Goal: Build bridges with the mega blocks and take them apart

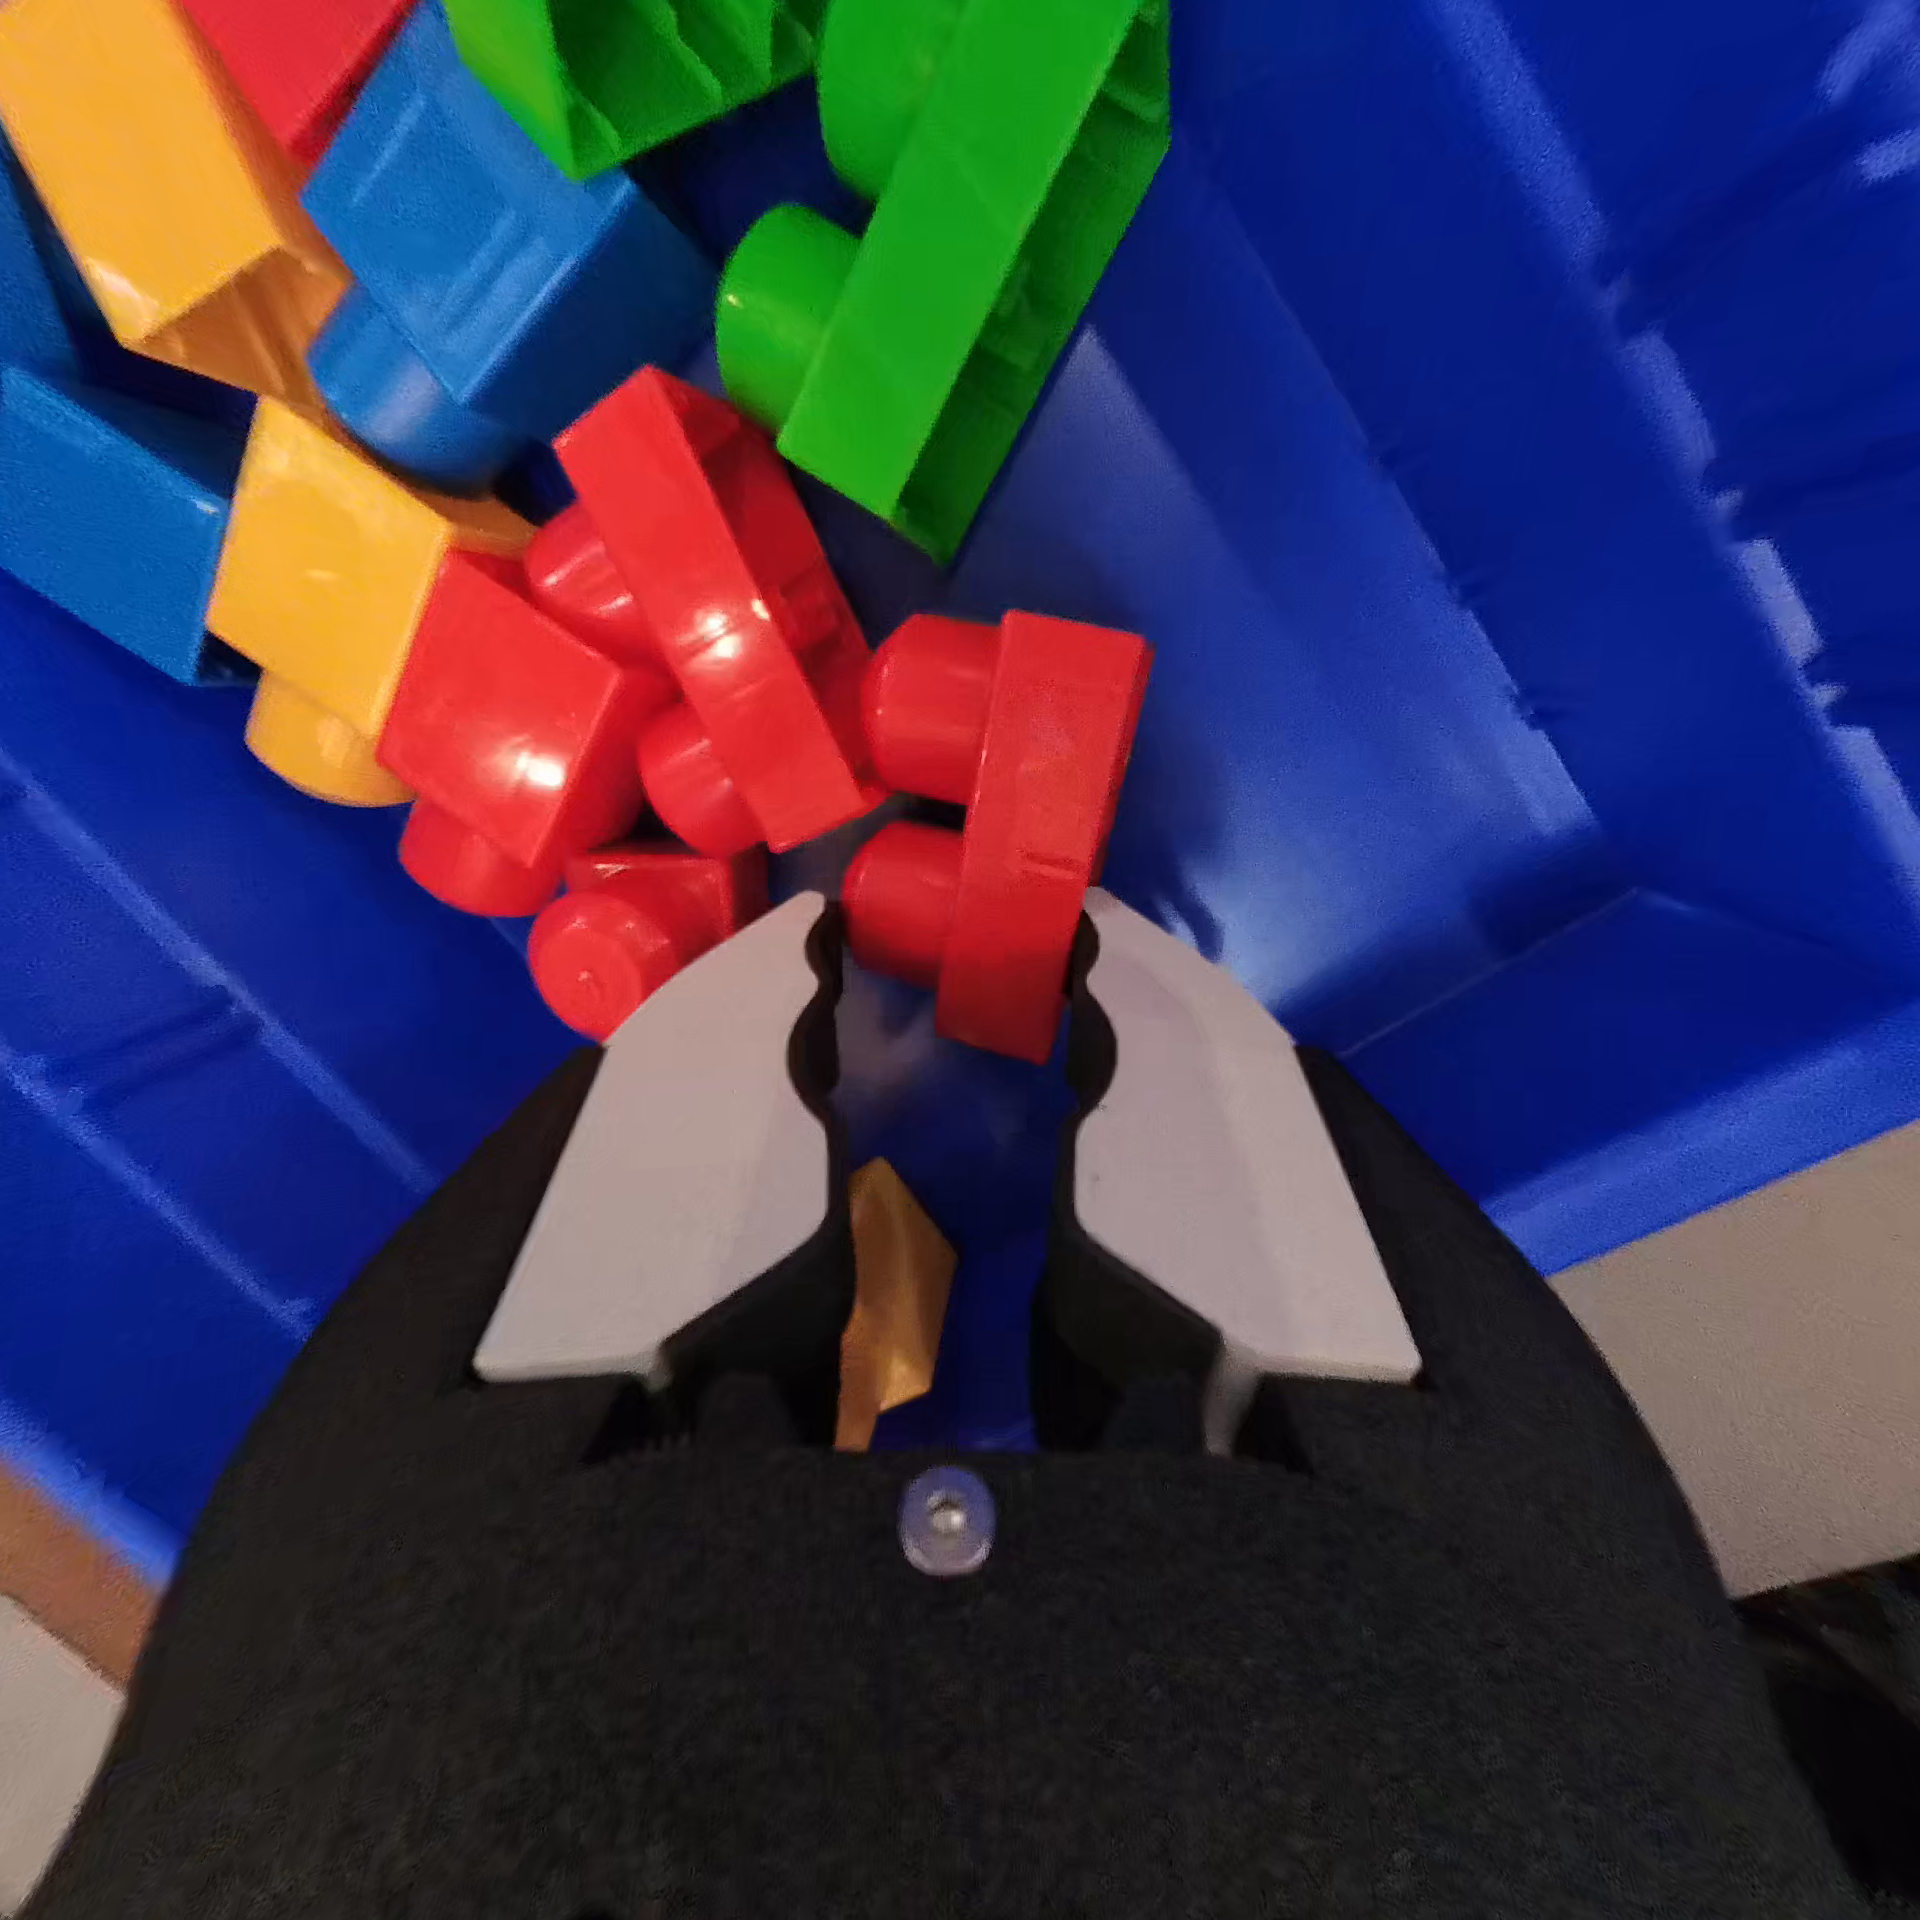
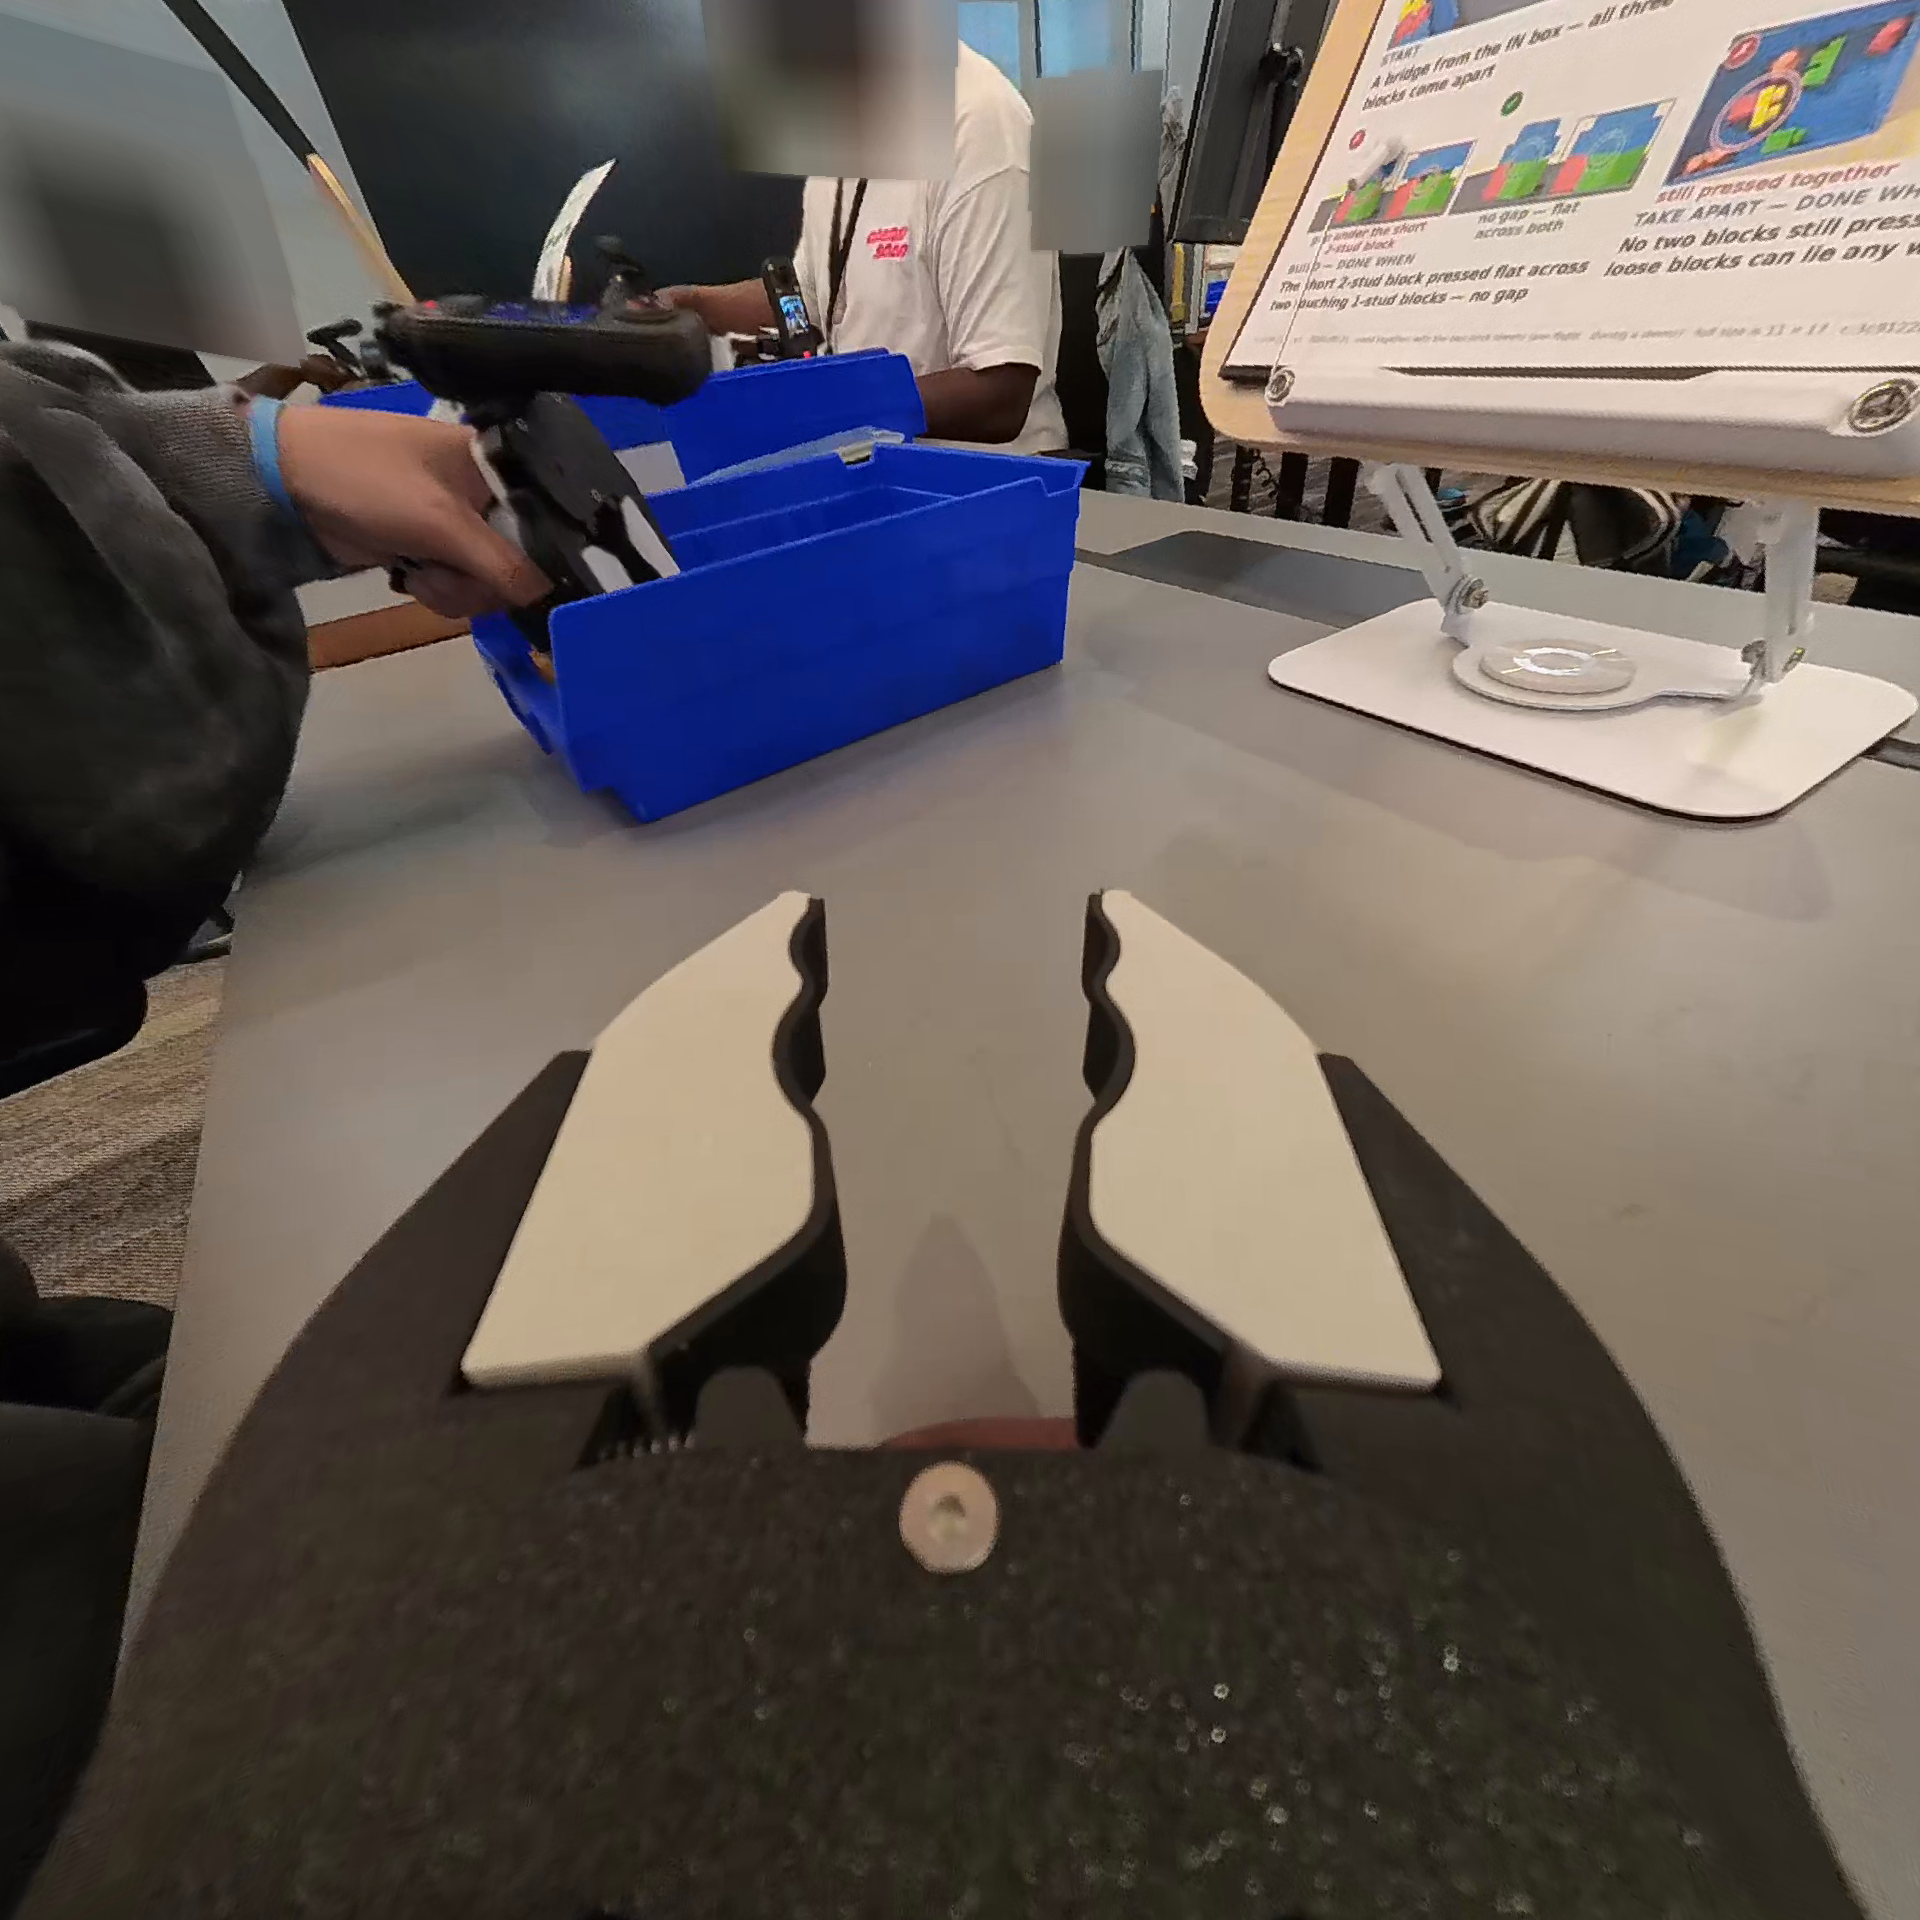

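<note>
My left gripper (image 1: 951,925) reaches down into a blue bin (image 1: 1455,623) and is shut on a red two-stud block (image 1: 1039,790), held sideways between the fingertips. Beside it lies a heap of loose blocks: red ones (image 1: 717,613), yellow ones (image 1: 322,582), blue ones (image 1: 488,239) and green ones (image 1: 935,260). A yellow block (image 1: 894,1299) shows between the fingers lower down. My right gripper (image 2: 954,914) is open and empty above the grey table (image 2: 1351,987). The right wrist view shows the left gripper (image 2: 582,520), held by a hand, dipping into the bin (image 2: 810,665).
A second blue bin (image 2: 790,405) stands behind the first. A white stand (image 2: 1590,707) with an instruction sheet (image 2: 1621,208) is at the back right. A person in a white shirt (image 2: 935,270) stands beyond the table's far edge. Across from one pair of fingers to the other is roughly 40 cm.
</note>
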`<state>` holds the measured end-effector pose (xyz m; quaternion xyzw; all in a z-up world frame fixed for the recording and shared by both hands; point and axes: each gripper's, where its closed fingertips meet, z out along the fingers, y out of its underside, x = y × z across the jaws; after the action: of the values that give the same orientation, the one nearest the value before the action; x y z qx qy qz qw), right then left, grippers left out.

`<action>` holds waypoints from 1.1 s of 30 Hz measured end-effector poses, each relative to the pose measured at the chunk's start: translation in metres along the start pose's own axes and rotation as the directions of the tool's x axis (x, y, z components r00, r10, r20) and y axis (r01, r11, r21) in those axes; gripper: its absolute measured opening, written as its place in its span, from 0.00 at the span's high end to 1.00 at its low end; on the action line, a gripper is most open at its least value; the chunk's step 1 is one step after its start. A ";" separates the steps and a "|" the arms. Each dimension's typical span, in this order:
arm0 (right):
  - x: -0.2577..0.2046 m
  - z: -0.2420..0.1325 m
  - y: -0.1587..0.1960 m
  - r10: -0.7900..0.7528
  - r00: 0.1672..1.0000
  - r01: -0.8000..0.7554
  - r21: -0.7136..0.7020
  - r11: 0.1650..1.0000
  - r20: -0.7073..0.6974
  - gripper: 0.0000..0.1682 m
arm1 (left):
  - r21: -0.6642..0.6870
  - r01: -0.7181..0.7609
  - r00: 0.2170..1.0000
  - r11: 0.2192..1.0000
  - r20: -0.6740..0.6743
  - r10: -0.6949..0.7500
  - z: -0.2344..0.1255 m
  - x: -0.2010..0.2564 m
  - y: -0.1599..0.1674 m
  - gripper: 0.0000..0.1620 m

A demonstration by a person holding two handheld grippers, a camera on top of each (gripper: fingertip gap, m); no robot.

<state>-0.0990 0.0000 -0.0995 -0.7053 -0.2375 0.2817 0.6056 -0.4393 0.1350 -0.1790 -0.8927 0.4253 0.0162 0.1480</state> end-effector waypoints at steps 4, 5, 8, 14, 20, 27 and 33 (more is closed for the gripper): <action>0.003 -0.001 -0.001 0.023 1.000 -0.023 0.011 1.000 -0.002 0.72 | 0.046 -0.075 0.995 0.996 0.074 0.072 -0.039 -0.006 -0.003 0.75; 0.003 -0.002 -0.002 0.027 1.000 -0.027 0.014 1.000 -0.004 0.72 | 0.085 -0.116 0.990 0.990 0.094 0.108 -0.055 -0.004 -0.011 0.75; 0.006 -0.003 -0.003 0.039 0.999 -0.038 0.023 0.999 -0.013 0.72 | 0.215 -0.269 0.961 0.939 0.120 0.248 -0.102 0.020 -0.047 0.75; 0.012 -0.008 -0.007 0.044 0.998 -0.041 0.051 0.998 -0.045 0.72 | 0.350 -0.716 0.675 0.605 0.124 0.727 -0.108 0.142 -0.124 0.75; 0.015 -0.011 -0.007 0.008 0.997 -0.004 0.047 0.999 -0.080 0.73 | 0.231 -0.889 0.414 0.396 0.032 0.910 -0.027 0.197 -0.180 0.75; 0.012 -0.016 -0.003 -0.023 0.996 0.026 0.025 0.999 -0.091 0.74 | 0.223 -0.920 0.324 0.322 -0.028 0.945 0.018 0.201 -0.224 0.76; 0.016 -0.022 -0.003 0.003 0.996 0.000 0.034 0.999 -0.090 0.75 | 0.230 -0.952 0.206 0.201 -0.003 0.979 0.042 0.183 -0.238 0.76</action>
<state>-0.0726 -0.0045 -0.0959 -0.7070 -0.2043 0.2542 0.6275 -0.1364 0.1500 -0.1879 -0.4106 0.8991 0.0009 0.1518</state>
